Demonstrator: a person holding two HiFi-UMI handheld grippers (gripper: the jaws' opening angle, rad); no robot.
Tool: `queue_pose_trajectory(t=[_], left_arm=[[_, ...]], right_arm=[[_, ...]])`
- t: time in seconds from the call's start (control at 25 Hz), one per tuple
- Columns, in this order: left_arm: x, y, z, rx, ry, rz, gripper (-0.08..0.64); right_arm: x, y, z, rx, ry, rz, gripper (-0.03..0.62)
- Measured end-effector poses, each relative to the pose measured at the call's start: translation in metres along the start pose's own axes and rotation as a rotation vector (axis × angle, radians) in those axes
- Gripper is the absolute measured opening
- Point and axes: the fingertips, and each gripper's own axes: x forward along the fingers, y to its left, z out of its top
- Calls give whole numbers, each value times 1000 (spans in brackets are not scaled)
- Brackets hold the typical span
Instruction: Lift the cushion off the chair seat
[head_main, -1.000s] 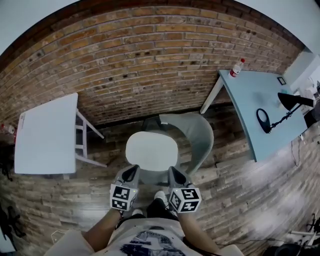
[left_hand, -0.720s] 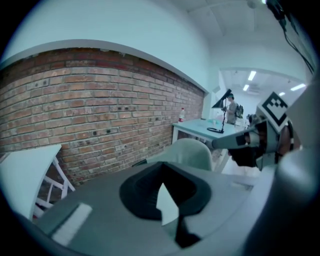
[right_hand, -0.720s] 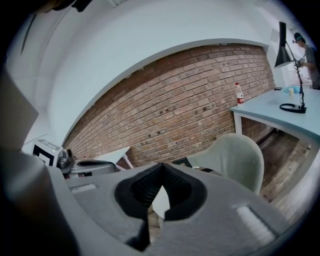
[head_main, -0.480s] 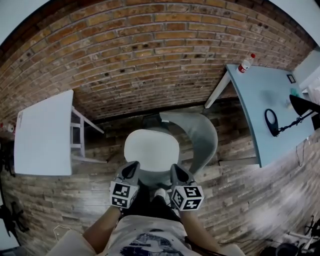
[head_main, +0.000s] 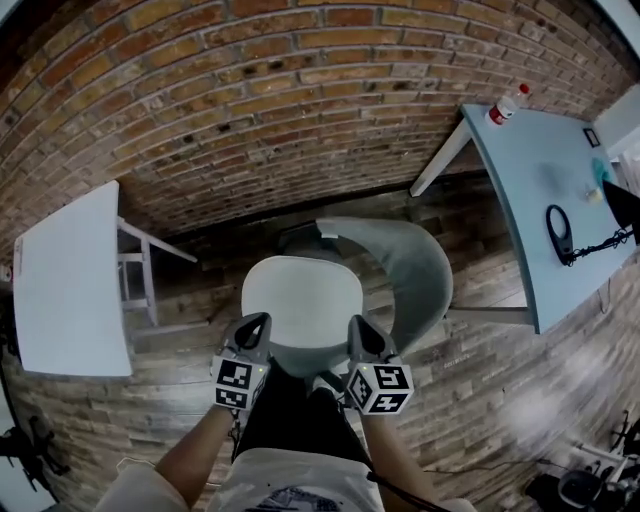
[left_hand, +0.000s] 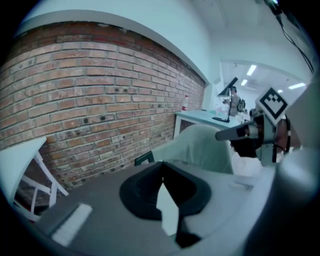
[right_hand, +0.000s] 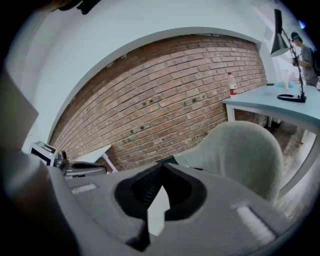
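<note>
A round white cushion lies on the seat of a grey-green shell chair in front of the brick wall. In the head view my left gripper hovers at the cushion's near-left edge and my right gripper at its near-right edge. Both are shut with nothing between their jaws. Whether the tips touch the cushion I cannot tell. In the left gripper view the chair back rises beyond the shut left gripper, with the other gripper at the right. The right gripper view shows the chair back past the shut right gripper.
A white side table stands left of the chair. A pale blue desk at the right holds a bottle, a black lamp and small items. The floor is wood planks, and my legs stand just before the seat.
Both grippers have moved forward and down, from short of the seat to the cushion's near edge. The chair now looms larger in the head view. The jaws stayed shut.
</note>
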Motion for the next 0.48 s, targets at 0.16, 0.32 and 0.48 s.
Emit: queue_pose_trajectory(t=[0.16,0.32,0.48], left_arm=[[27,11,-19,7,21,-11,-9],[56,23,-37,2,49,-19,-9],[88,39,-62,-20,60,-5,-9]], right_arm=[[28,-19,-24,26,23,-43,-2],[50,-37,-48,58,49,-71,-3],[76,-50,-68,71,58,-71,-2]])
